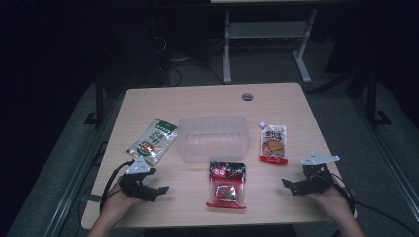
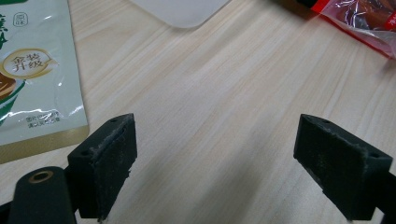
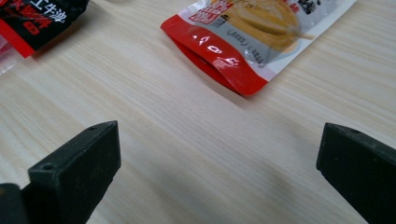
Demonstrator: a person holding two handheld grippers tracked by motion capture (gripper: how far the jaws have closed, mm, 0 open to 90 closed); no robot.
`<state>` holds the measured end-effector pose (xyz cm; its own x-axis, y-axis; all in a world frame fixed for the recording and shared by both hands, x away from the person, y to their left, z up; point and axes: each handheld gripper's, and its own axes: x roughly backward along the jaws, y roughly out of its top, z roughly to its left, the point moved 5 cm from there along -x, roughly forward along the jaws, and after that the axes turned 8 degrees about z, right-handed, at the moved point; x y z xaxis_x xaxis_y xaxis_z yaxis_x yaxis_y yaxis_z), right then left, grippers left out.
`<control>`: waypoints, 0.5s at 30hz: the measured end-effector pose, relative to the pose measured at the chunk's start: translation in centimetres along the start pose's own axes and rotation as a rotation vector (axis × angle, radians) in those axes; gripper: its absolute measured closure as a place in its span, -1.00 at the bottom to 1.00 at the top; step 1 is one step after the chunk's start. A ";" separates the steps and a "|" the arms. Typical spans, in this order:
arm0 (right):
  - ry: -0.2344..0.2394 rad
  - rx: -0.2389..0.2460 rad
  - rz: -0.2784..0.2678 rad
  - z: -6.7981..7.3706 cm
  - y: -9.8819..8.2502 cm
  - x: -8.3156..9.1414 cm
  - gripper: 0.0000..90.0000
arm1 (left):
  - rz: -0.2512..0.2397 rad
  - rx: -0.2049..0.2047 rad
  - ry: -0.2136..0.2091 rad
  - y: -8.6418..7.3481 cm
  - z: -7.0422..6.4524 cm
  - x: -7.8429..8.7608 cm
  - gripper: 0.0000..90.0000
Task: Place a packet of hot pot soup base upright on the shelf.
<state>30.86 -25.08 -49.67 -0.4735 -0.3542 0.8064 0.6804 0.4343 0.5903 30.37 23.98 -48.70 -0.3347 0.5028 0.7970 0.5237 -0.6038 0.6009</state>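
On the wooden table (image 1: 296,106) sit a clear plastic tub (image 1: 213,138) in the middle and three snack bags around it. Near the front edge, the left gripper (image 1: 157,190) and the right gripper (image 1: 291,185) both rest low over bare wood, and both have their jaws spread wide with nothing between them. A green and white bag (image 1: 152,140) lies just ahead of the left gripper, a little toward the far side, with its long way pointing up and to the right toward the tub. A red and white bag (image 1: 273,143) lies ahead of the right gripper and a bit toward the middle, with its long way pointing away from the person. A red and black bag (image 1: 227,183) lies between the two grippers, touching the front of the tub or very close to it, about as near to one gripper as to the other. My guess is that each hand will go for the bag on its own side, and the tub is where they go. From the left gripper view, the green bag (image 2: 32,74) is cut off at the edge, so its top is hidden. The room is dim, so the small words on the bags are hard to read.
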 end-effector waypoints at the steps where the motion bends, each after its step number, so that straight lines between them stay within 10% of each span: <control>1: 0.002 -0.004 -0.001 -0.1 0.0 0.1 -1.00 | -0.003 0.004 -0.003 0.0 0.0 0.0 -0.71; 15: 0.035 -0.016 0.003 0.4 0.0 0.9 -0.74 | -0.011 0.028 -0.013 0.2 -0.1 0.2 -0.71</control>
<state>30.28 -25.06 -48.95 -0.4516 -0.3815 0.8065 0.6907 0.4226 0.5868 30.29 23.90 -48.43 -0.3309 0.5175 0.7891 0.5416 -0.5807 0.6079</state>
